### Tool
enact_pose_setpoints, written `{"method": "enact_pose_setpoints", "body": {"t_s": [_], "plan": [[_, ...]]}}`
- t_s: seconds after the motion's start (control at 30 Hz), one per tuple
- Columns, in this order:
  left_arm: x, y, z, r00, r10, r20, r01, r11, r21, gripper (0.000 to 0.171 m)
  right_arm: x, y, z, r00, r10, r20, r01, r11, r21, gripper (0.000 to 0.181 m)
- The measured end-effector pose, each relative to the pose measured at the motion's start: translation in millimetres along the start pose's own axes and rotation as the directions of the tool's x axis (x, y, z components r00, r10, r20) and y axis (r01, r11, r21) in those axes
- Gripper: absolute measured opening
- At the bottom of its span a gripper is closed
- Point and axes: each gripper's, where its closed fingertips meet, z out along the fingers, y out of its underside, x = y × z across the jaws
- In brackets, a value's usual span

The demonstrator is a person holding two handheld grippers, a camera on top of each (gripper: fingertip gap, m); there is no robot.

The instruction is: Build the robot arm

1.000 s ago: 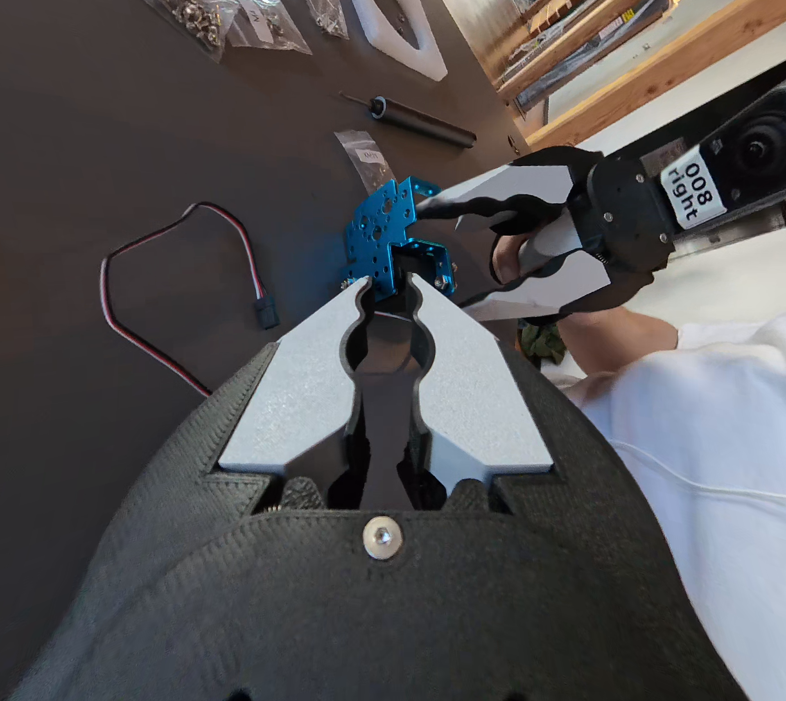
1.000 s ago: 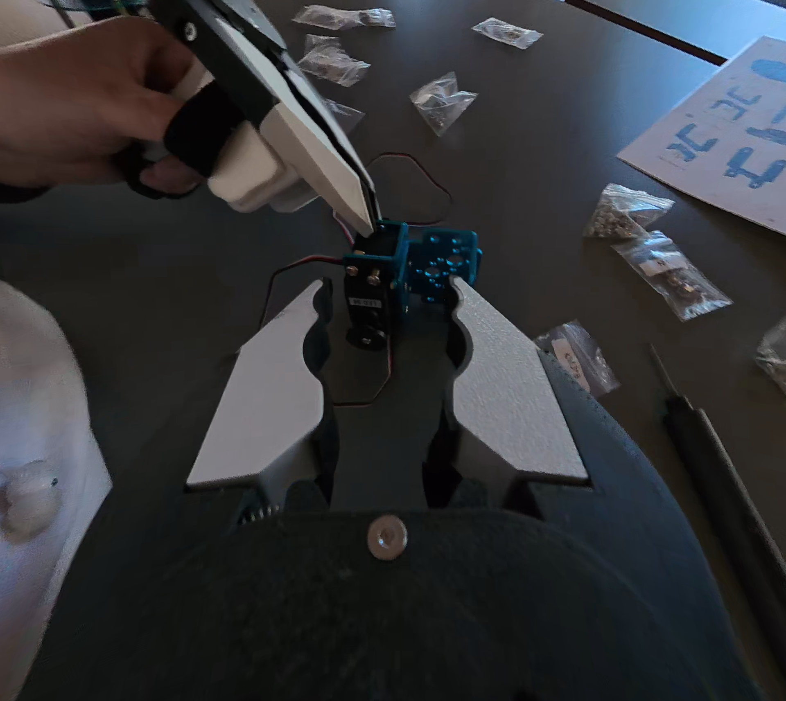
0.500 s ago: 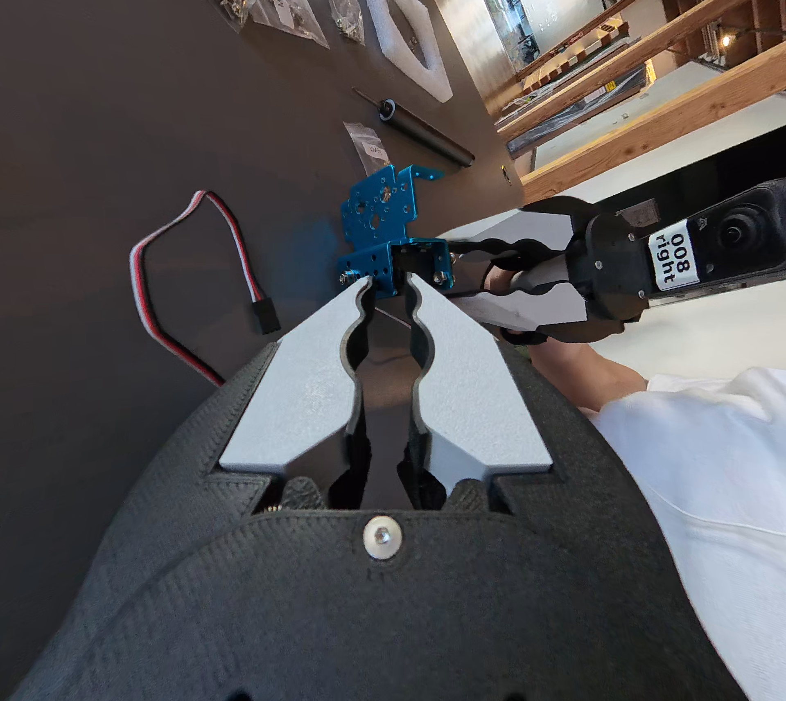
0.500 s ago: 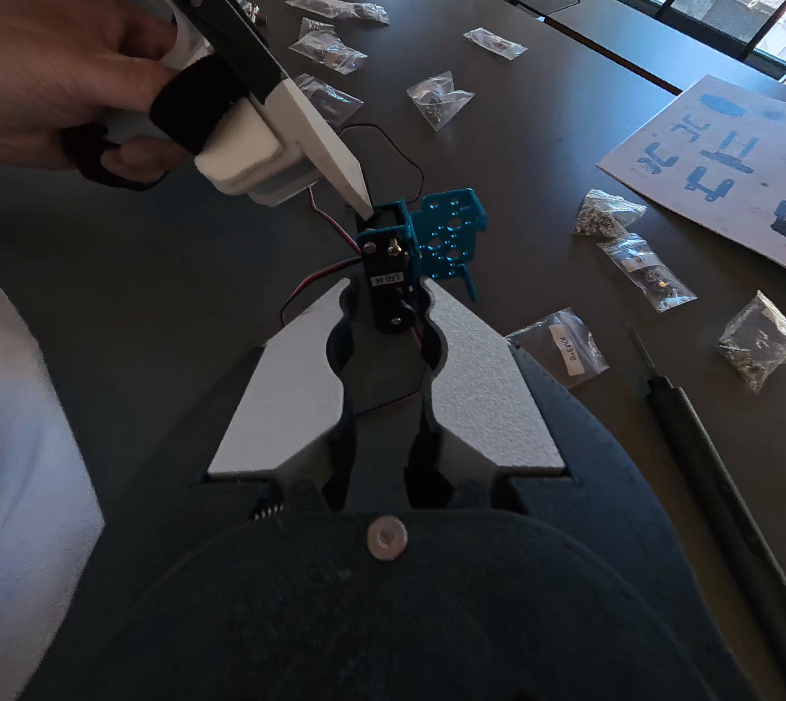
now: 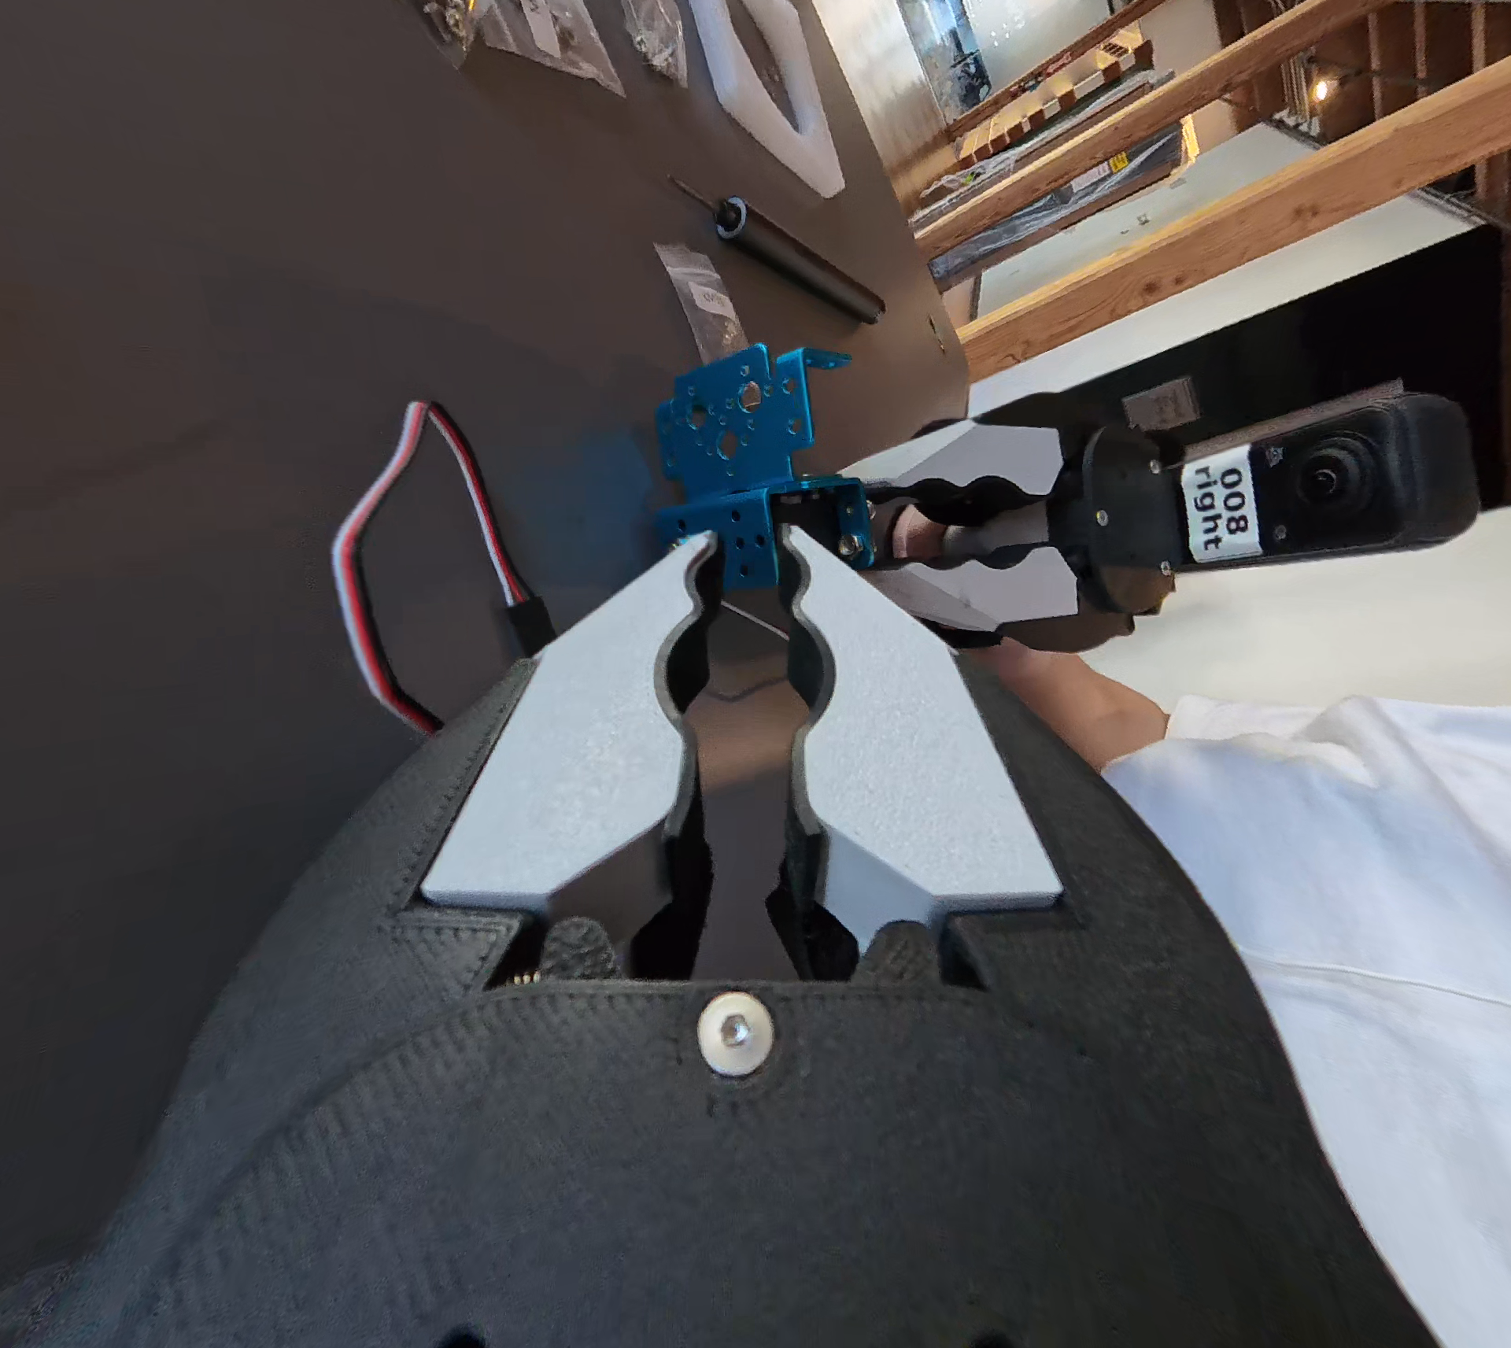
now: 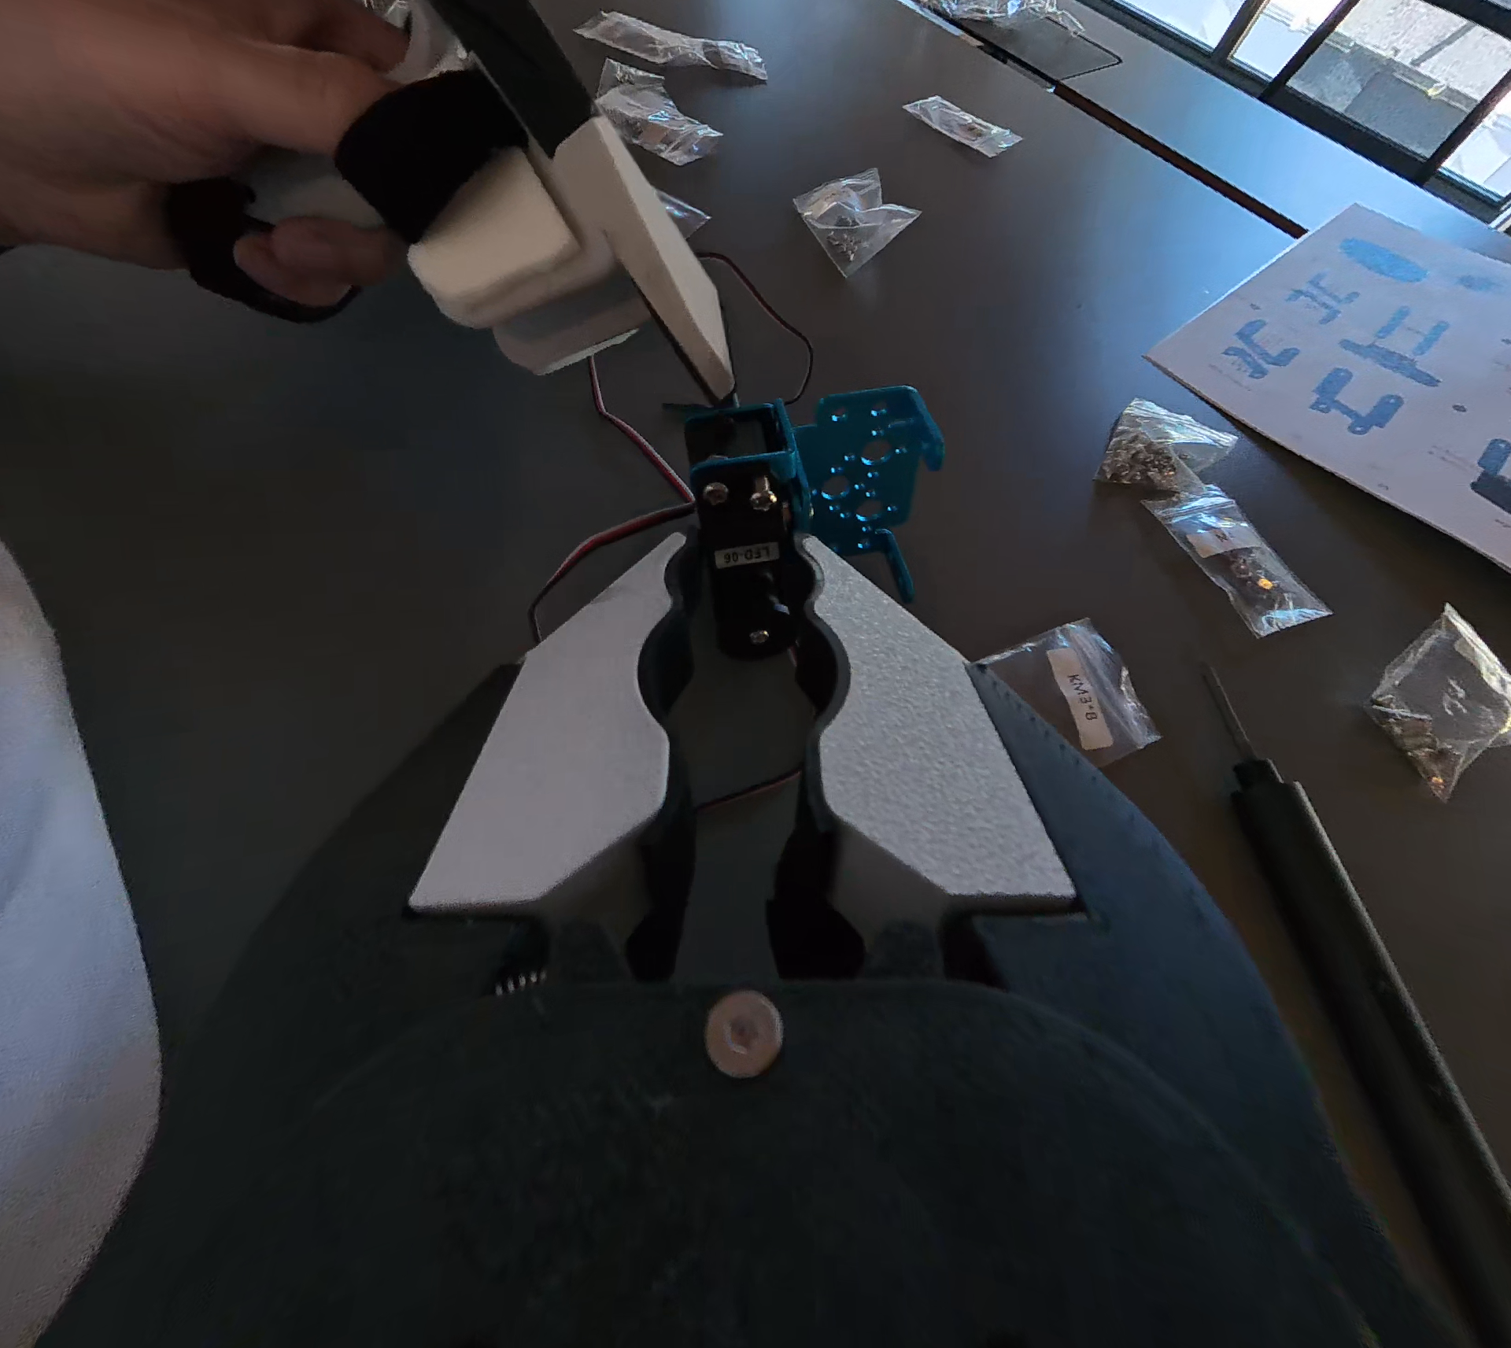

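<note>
We see two handheld grippers meeting at a small blue perforated metal bracket [image 5: 740,458] with a black servo motor [image 6: 748,565] mounted in it, above a dark brown table [image 5: 245,246]. The left gripper [image 5: 748,548] is nearly closed, pinching the bracket's lower flange. The right gripper [image 6: 748,573] is nearly closed around the servo body. A red, white and black servo wire [image 5: 384,556] trails onto the table beside clear plastic bags of screws [image 6: 1226,548] and a black screwdriver [image 6: 1357,941].
</note>
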Motion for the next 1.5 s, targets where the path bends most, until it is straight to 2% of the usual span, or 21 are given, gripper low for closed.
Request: {"method": "enact_pose_setpoints", "body": {"t_s": [0.17, 0.27, 0.4, 0.7, 0.9, 1.2, 1.3, 1.37, 1.5], "plan": [[-1.6, 2.4, 5.3, 0.999, 0.040, 0.013, -0.039, 0.997, -0.070, 0.019, 0.5, -0.1, 0.4, 1.000, -0.012, 0.011, 0.012, 1.000, -0.006, 0.020], [-1.2, -1.4, 4.8, 1.000, 0.031, 0.004, -0.031, 0.998, -0.055, 0.011, 1.2, 0.1, 0.3, 1.000, -0.009, 0.019, 0.009, 1.000, -0.007, 0.020], [-0.5, -1.2, 5.1, 1.000, 0.024, -0.011, -0.024, 0.998, -0.052, 0.010, 1.8, 0.6, -0.2, 1.000, 0.006, 0.027, -0.006, 1.000, -0.002, 0.020], [-0.7, 4.1, 5.5, 0.988, 0.136, 0.074, -0.126, 0.984, -0.128, 0.010, 1.7, 0.9, -1.0, 0.999, -0.030, 0.020, 0.030, 1.000, 0.001, 0.020], [0.8, 2.8, 7.5, 0.988, 0.138, 0.076, -0.130, 0.986, -0.103, 0.002, 3.4, 0.4, -1.5, 0.999, -0.042, 0.002, 0.042, 0.999, 0.015, 0.020], [-2.8, 1.5, 5.7, 0.989, 0.121, 0.088, -0.114, 0.990, -0.083, 0.009, 3.4, -0.3, -1.1, 0.999, -0.034, 0.010, 0.034, 0.999, 0.002, 0.020], [4.6, -6.9, -2.4, 0.986, 0.142, 0.091, -0.140, 0.990, -0.028, 0.017, 3.6, -0.2, -0.3, 0.999, -0.048, 0.009, 0.048, 0.998, -0.030, 0.020], [17.7, -10.7, -7.1, 0.976, 0.192, 0.101, -0.192, 0.981, -0.013, 0.020, 3.4, -0.2, -0.2, 0.999, -0.046, 0.010, 0.047, 0.998, -0.032, 0.020], [40.5, -3.5, 5.7, 0.921, 0.353, 0.167, -0.345, 0.936, -0.071, 0.027, 3.4, -0.6, 0.2, 0.999, -0.035, 0.010, 0.036, 0.999, -0.023, 0.020]]}}
